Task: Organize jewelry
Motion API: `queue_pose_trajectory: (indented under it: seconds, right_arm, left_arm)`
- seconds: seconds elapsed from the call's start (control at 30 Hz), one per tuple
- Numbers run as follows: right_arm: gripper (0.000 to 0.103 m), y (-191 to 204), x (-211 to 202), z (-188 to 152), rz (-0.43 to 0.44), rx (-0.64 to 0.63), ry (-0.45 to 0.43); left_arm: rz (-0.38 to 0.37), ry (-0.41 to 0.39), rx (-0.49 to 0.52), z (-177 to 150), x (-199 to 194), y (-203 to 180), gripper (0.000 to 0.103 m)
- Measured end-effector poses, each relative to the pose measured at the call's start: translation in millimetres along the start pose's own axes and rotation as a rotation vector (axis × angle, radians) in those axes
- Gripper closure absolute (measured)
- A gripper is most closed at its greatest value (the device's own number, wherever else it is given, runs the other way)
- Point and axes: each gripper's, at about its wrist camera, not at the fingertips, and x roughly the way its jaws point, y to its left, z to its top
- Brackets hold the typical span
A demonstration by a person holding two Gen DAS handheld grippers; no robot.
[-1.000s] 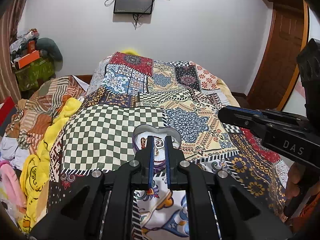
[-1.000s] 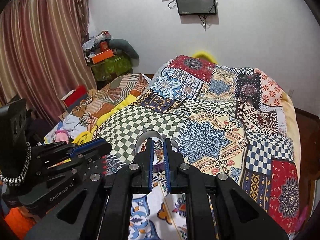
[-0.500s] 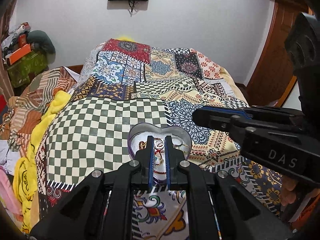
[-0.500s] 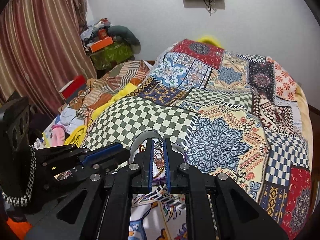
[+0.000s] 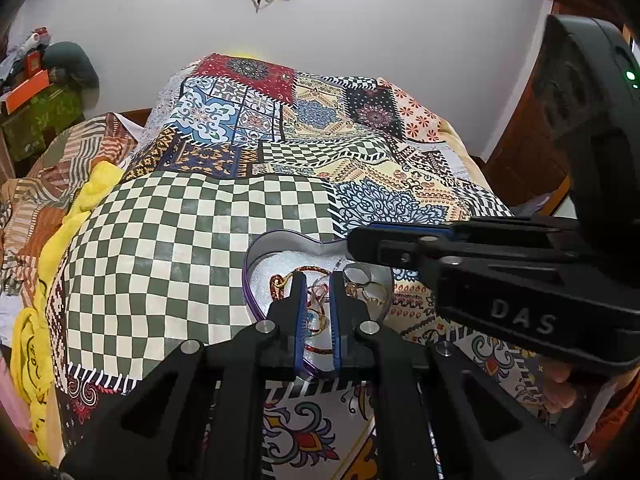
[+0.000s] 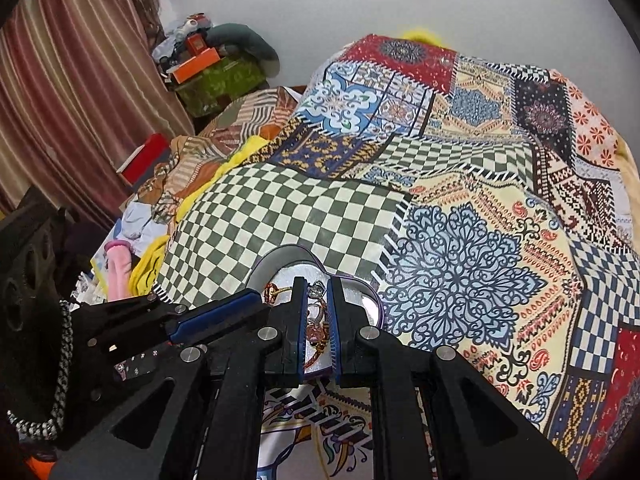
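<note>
Resting on the patchwork bedspread [image 5: 192, 240], near its front edge, a heart-shaped tin [image 5: 256, 256] holds tangled jewelry [image 5: 360, 280]: rings, a red-and-gold chain. The left gripper [image 5: 318, 280] hovers over the tin, its fingers [image 5: 298, 300] nearly together with a narrow gap, gripping nothing. The right gripper [image 6: 316, 284] reaches in from the right, equally narrow-gapped and empty.

Patchwork bedspread [image 5: 360, 168]: green-and-cream checks, blue lace medallion on cream, red mandala patch, blue-white tile motifs, black patch with orange flowers. Heart-shaped tin [image 5: 256, 264]: silver wall, purple rim, white lining. Inside, red-and-gold bracelet [image 5: 280, 280], gold rings [image 5: 372, 296]. Both tongs black with blue pads. Yellow cloth [image 5: 92, 192], maroon striped curtain [image 6: 80, 80], orange box [image 6: 196, 64], white wall [image 5: 360, 20].
</note>
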Motion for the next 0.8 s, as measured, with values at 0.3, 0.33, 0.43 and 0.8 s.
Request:
queue_pose_trajectory:
  seconds: [0.3, 0.33, 0.43, 0.8]
  right_arm:
    - [0.092, 6, 2, 0, 0.000, -0.025, 0.043]
    - [0.088, 7, 0, 0, -0.007, -0.032, 0.038]
    - [0.075, 11, -7, 0, -0.034, -0.052, 0.009]
    - [0.073, 29, -62, -6, -0.110, -0.099, -0.127]
  left_arm:
    - [0.025, 0.015, 0.024, -4, -1, -7, 0.094]
    - [0.029, 0.019, 0.026, -5, -2, -8, 0.094]
    - [0.037, 0.020, 0.029, -7, -5, -10, 0.094]
    - [0.079, -0.041, 0.027, -3, -51, -15, 0.087]
